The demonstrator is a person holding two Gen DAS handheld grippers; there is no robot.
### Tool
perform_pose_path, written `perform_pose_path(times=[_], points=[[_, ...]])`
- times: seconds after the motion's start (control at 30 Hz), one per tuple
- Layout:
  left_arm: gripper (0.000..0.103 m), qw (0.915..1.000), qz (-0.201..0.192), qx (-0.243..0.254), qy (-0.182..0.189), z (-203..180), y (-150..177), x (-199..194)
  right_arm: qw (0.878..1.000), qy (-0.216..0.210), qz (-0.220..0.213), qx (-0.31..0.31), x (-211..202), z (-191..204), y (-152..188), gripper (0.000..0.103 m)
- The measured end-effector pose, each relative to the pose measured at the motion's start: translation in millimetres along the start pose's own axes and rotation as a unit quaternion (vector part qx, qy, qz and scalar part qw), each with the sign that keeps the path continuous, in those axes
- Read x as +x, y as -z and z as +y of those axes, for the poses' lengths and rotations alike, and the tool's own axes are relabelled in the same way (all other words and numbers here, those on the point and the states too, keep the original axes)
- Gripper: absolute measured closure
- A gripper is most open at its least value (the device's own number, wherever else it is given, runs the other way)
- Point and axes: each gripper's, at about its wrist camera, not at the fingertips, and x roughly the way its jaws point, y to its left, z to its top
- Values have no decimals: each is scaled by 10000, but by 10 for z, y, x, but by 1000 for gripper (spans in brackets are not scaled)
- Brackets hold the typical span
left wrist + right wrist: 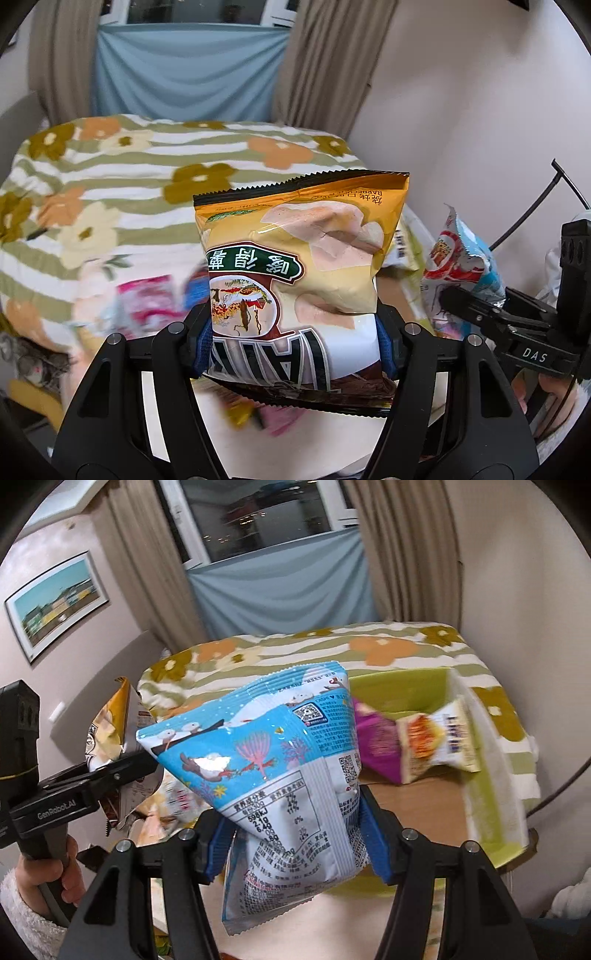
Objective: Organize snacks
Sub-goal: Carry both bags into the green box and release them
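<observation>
My left gripper (293, 341) is shut on an orange chip bag (299, 266), held upside down in the air; the bag also shows at the left of the right wrist view (110, 734). My right gripper (293, 845) is shut on a light blue snack bag (280, 757), lifted above the table; this bag shows at the right of the left wrist view (461, 266). A green box (487, 775) to the right holds a purple bag (376, 742) and a white-and-orange bag (436, 738).
A bed with a flowered green-striped blanket (147, 166) lies behind. Blurred pink and other snack packs (147, 299) lie low at the left. The green box stands on a round wooden table (528, 845). Walls and curtains stand close behind.
</observation>
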Motion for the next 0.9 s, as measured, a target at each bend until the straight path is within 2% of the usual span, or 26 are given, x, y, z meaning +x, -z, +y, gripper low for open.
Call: perform_pose_path(times=[0.23, 0.47, 0.5, 0.53, 0.57, 0.63, 0.9], points=[[39, 9994, 330, 50, -1, -730, -126, 824, 9997, 38, 142, 207, 58, -722, -182, 46], [38, 9971, 690, 5, -331, -1035, -60, 1406, 9992, -67, 333, 194, 168, -1156, -230, 46], [36, 9965, 711, 43, -434, -1058, -44, 1459, 9991, -96, 368, 203, 187, -1200, -233, 46], [30, 9959, 739, 97, -509, -1085, -33, 1507, 9990, -112, 383, 213, 192, -1229, -230, 46], [17, 9949, 791, 171, -600, -1117, -15, 1569, 9989, -140, 399, 226, 200, -1280, -231, 46], [3, 9942, 821, 196, -668, -1117, 13, 1606, 9987, -186, 412, 253, 220, -1310, -238, 46], [3, 9937, 805, -81, -770, -986, 191, 1389, 9976, -304, 513, 362, 258, -1396, -189, 46]])
